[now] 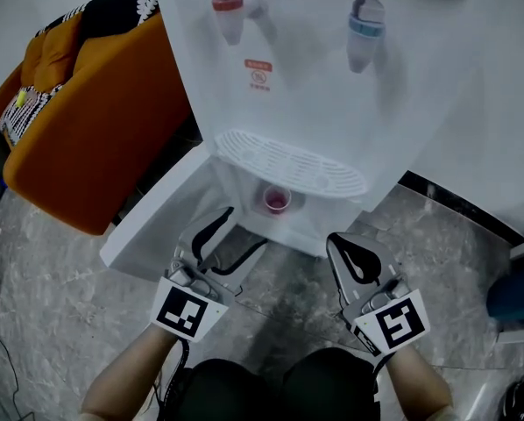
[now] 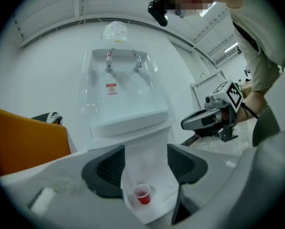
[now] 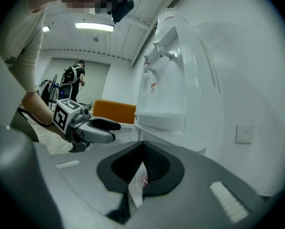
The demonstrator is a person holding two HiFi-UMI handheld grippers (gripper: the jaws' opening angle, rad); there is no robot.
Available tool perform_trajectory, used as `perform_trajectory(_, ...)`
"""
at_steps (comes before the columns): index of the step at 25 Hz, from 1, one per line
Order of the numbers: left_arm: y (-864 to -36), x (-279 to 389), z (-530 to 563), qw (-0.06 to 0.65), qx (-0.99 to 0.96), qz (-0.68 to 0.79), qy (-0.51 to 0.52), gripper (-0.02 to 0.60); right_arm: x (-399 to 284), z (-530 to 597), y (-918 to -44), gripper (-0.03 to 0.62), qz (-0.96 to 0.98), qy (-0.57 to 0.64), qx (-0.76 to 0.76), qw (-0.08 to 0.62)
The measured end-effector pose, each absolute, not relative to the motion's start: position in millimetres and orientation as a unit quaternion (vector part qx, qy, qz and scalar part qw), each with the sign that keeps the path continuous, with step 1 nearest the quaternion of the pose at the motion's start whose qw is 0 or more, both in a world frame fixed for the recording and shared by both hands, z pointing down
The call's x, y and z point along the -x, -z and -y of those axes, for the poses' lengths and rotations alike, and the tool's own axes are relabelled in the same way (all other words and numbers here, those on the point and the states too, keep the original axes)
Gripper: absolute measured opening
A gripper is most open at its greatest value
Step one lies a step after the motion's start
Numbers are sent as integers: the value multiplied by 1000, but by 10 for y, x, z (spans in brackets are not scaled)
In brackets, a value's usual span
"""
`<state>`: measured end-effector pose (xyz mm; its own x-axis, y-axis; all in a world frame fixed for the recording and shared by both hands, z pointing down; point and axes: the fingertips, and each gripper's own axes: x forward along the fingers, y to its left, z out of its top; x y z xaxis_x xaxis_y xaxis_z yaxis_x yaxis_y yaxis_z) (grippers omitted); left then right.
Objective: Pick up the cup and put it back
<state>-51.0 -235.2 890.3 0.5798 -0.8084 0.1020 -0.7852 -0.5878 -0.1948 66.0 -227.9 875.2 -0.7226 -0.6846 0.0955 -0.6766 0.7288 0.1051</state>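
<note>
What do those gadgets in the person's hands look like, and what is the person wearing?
The left gripper and right gripper are pale grey plastic tongs, each with two jaws lined with black textured pads. Each carries a white cube printed with black square markers. The person wears a light short-sleeved top and dark trousers.

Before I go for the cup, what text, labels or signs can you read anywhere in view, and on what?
Red label on the water dispenser, between the taps: what looks like a prohibition sign, print too small to read.
Marker cubes on the left gripper and right gripper: black-and-white patterns, no letters.
Cup: no print visible.
</note>
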Motion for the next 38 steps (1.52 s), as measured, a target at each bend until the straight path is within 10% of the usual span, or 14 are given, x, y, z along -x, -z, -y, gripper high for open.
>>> perform_trajectory(38, -11035, 212, 3782, -39, 853, -491, 172, 364, -382, 3211, -9883, 3, 906, -21, -422, 33)
